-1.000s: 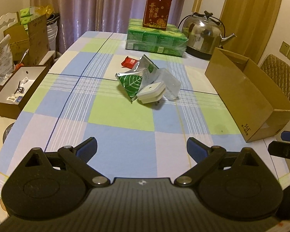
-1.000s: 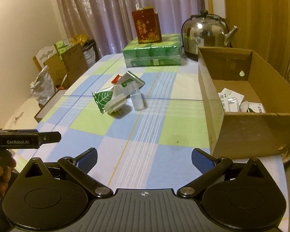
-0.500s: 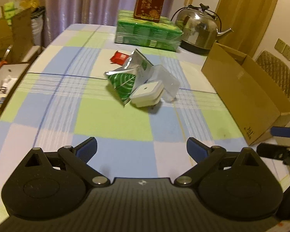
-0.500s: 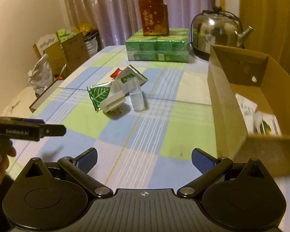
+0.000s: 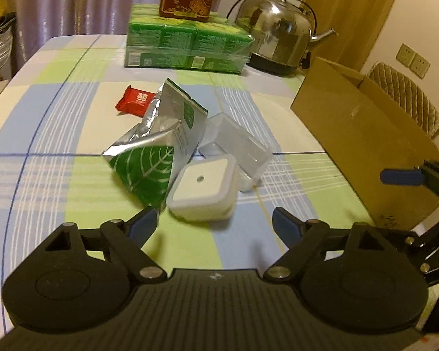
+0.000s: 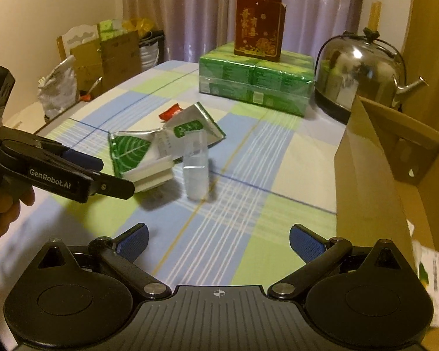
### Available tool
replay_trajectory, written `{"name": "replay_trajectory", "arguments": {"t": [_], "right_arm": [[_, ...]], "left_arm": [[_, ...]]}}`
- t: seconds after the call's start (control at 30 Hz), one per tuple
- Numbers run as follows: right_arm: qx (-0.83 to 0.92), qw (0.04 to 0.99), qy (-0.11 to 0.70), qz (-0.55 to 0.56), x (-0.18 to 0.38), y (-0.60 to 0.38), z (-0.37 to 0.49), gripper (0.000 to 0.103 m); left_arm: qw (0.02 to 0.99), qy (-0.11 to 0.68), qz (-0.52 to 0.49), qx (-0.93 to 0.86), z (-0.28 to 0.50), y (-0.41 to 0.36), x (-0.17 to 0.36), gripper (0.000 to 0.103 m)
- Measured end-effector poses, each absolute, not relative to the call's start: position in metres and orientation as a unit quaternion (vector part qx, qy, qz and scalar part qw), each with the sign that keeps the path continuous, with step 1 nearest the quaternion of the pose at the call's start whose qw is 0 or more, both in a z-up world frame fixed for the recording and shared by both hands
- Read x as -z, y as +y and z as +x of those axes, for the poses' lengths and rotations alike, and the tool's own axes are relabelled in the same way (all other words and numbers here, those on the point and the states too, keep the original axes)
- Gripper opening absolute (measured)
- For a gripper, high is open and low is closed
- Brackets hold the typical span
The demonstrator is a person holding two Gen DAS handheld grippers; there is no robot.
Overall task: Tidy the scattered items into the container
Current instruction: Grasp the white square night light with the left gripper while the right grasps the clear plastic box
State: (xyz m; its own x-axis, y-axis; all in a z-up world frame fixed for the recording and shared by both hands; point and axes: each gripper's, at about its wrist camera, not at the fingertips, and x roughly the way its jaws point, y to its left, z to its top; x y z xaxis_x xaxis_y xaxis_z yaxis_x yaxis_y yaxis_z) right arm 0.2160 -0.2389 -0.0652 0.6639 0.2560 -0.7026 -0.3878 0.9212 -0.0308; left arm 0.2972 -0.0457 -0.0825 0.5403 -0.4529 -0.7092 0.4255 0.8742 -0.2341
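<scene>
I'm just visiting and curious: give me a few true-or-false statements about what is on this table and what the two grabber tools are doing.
1. The left gripper is open, close to the white square box. True.
2. The right gripper is clamped on the clear plastic case. False: it is open and holds nothing.
3. The red packet lies inside the cardboard box. False: it lies on the tablecloth, behind the silver-green pouch.
4. A steel kettle stands beside the green packs. True.
</scene>
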Motion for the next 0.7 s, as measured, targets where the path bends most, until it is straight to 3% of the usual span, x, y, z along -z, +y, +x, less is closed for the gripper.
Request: {"name": "replay_trajectory", "arguments": {"t": [0.2, 0.27, 0.43, 0.53, 0.7], "right_arm": [[-0.171, 0.908, 0.372, -0.093, 0.078, -0.242, 0.24, 0.101], [-0.171, 0.908, 0.372, -0.094, 0.081, -0.242, 0.246, 0.101], [-0.171, 0.907, 0.372, -0.099, 0.087, -0.239, 0.258, 0.101], [-0.171, 0.907, 0.37, -0.107, 0.09, -0.235, 0.263, 0.101], [-0.18, 0.906, 0.364, -0.115, 0.093, -0.228, 0.272, 0.099]], "left_arm": [[0.868, 0.415, -0.019, 0.273, 0.32, -0.048, 0.099, 0.079], [0.866, 0.414, -0.023, 0.278, 0.324, -0.049, 0.103, 0.074], [0.861, 0.418, -0.038, 0.288, 0.333, -0.05, 0.109, 0.073], [0.859, 0.422, -0.035, 0.288, 0.334, -0.052, 0.109, 0.061], [0.863, 0.424, -0.011, 0.274, 0.32, -0.053, 0.103, 0.061]]}}
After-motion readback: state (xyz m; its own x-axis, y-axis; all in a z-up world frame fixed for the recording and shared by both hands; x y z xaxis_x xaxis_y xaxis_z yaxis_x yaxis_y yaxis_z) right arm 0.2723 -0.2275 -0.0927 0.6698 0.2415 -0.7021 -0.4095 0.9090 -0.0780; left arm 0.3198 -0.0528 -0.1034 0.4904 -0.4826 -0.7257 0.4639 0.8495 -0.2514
